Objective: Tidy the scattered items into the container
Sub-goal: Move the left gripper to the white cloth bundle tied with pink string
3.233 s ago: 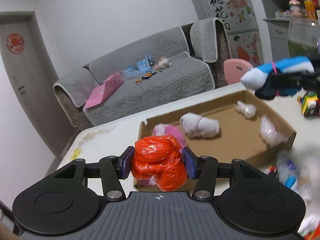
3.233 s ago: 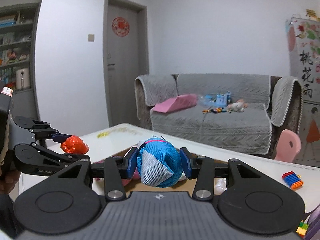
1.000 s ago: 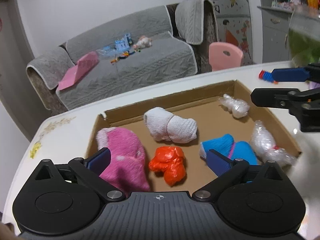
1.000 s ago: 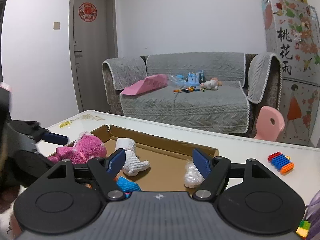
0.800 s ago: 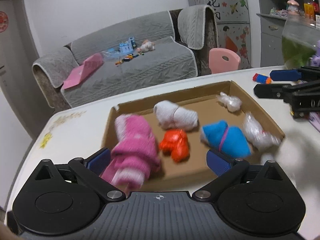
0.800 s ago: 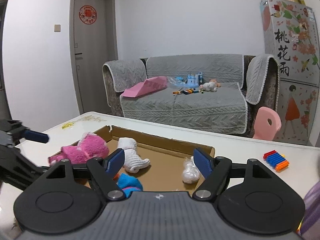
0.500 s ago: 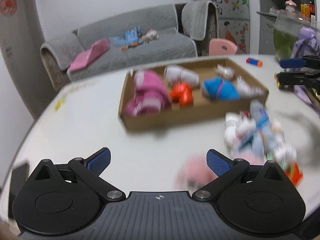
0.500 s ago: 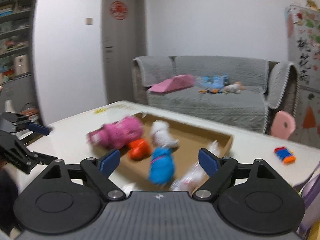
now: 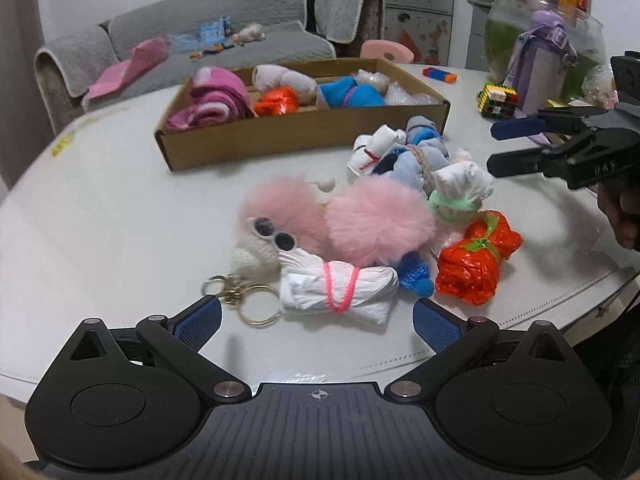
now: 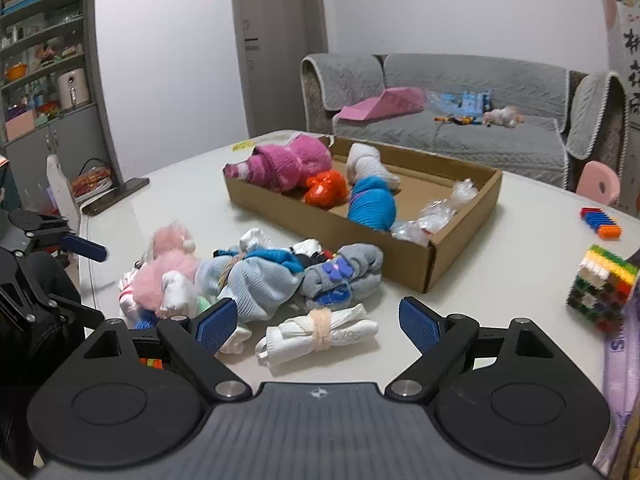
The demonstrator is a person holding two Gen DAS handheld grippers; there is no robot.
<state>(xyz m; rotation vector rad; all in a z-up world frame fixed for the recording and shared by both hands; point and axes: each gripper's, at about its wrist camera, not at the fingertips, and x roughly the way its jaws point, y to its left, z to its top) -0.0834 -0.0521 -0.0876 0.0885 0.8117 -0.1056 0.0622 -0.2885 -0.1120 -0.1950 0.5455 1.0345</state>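
The cardboard box (image 9: 304,136) (image 10: 332,220) holds a pink towel roll (image 9: 212,100), an orange bundle (image 10: 326,188), a blue sock bundle (image 10: 372,204), a white sock and clear bags. In front of it lies a pile: a pink fluffy keychain (image 9: 340,220), an orange bundle with a green tie (image 9: 472,264) and grey-blue socks (image 10: 280,276). My left gripper (image 9: 318,322) is open, and a white bundle with a pink band (image 9: 336,290) lies just ahead of its fingers, untouched. My right gripper (image 10: 318,320) is open over a white sock roll with a peach band (image 10: 316,332), pads apart from it.
A rainbow block cube (image 10: 604,284), a purple bottle (image 9: 544,64) and a glass bowl (image 9: 504,32) stand at the table's right. Blue and orange blocks (image 10: 600,222) lie behind. A dark flat thing (image 10: 116,196) lies at the left edge. The table's front edge is close under both grippers.
Both grippers let the orange and the blue bundle go into the box and opened. They have since drawn back and down from the box to the pile at the table's front.
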